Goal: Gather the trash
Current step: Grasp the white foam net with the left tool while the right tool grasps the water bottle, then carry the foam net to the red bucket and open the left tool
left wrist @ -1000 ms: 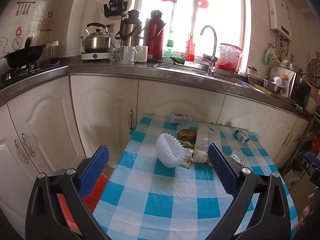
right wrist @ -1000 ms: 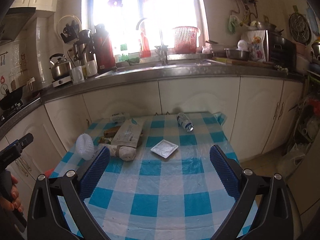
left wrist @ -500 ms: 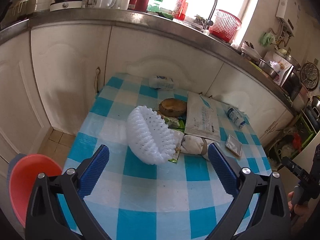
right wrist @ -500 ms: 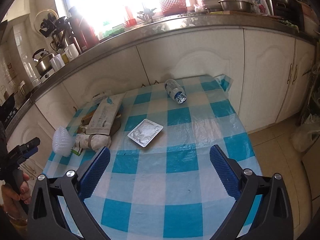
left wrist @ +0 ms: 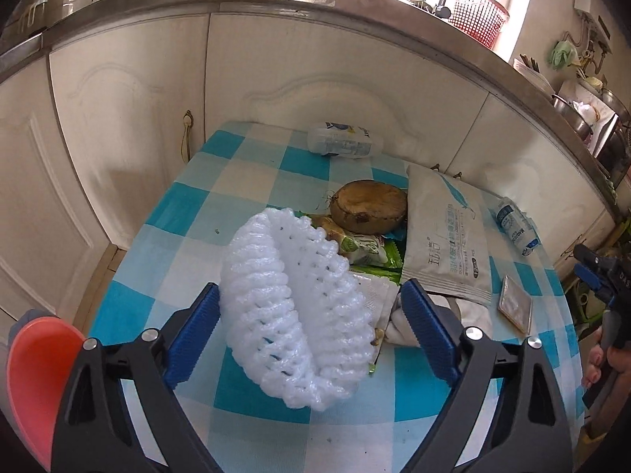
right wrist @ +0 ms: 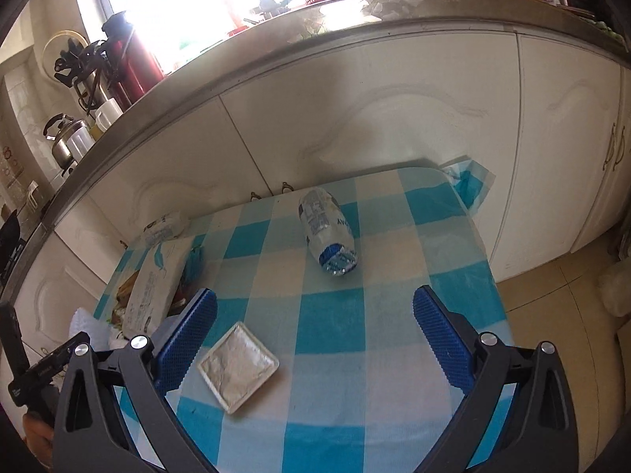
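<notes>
White foam fruit netting (left wrist: 299, 311) sits near the left edge of the bench (left wrist: 185, 213), between the blue pads of the left gripper (left wrist: 311, 331), whose jaws have just been closing in and do not yet visibly press it. Behind the netting lie green wrappers (left wrist: 374, 256), a brown root slice (left wrist: 368, 207) and a pale wipes packet (left wrist: 445, 236), with a crushed bottle (left wrist: 343, 142) at the far edge. The right gripper (right wrist: 315, 339) stands released over the bench's right half, nothing between its pads; a foil-lidded tray (right wrist: 236, 366) lies just beside its left pad, and a crumpled water bottle (right wrist: 327, 232) rests farther toward the far edge. A red bowl (left wrist: 35, 378) shows below the bench's left edge.
</notes>
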Tool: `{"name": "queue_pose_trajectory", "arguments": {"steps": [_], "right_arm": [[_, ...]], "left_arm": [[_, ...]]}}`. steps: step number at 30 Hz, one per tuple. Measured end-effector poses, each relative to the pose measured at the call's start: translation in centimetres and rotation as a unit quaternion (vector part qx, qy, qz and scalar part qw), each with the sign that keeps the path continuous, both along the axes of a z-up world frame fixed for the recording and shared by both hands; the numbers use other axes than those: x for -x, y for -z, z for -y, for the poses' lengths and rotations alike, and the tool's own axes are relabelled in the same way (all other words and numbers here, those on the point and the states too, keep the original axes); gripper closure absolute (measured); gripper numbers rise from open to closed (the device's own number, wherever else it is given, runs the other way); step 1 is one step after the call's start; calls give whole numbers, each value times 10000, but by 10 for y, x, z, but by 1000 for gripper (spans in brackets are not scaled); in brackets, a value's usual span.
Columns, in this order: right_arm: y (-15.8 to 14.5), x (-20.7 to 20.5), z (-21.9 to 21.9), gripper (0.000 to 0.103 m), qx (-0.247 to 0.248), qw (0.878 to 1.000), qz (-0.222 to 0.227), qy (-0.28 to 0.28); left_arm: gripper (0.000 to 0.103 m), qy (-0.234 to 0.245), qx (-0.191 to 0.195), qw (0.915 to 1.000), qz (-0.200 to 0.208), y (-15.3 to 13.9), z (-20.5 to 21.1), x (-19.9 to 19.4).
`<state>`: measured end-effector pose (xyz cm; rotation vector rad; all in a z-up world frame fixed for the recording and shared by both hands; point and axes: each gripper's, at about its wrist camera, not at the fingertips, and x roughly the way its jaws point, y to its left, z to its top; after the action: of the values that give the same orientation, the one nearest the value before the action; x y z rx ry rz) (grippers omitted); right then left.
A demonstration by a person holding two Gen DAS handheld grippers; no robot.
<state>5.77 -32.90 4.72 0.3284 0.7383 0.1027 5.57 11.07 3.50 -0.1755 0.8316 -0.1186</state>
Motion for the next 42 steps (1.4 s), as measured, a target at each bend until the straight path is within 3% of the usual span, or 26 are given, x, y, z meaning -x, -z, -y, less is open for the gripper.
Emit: {"name": "queue_pose_trajectory", "arguments": {"steps": [2,5,14,17,19,23,27,42], "right_arm": [[3,-21,1,6,19,10000,-40,-56],[8,-49,0,6,81,9998,-122,-136],[25,-101,-14,10,583,9969,-397,-348],[29,-107,-18,31,613,9961,-489,-411],[34,-112,-20,31,675,9950,-614,-401],[40,-112,-21,34,747,9943,-666,-376],[46,-114,-23,56,933,9919,-807,-317],[36,-63,-33,58,882,9942,-576,-213]], "left_arm": [[27,-2,-81,10000,-43,3,2,-4],[34,-30,-69,9999,-148,7,2,-9],[45,4,-121,9998,-127,10,3,-12],[46,29,-147,9998,-115,10,4,-12],[47,38,-174,9998,-112,11,5,-13],[52,72,-185,9998,-66,11,7,-12],[56,97,-204,9997,-32,12,8,-12],[65,74,-36,10000,18,8,4,-4]]}}
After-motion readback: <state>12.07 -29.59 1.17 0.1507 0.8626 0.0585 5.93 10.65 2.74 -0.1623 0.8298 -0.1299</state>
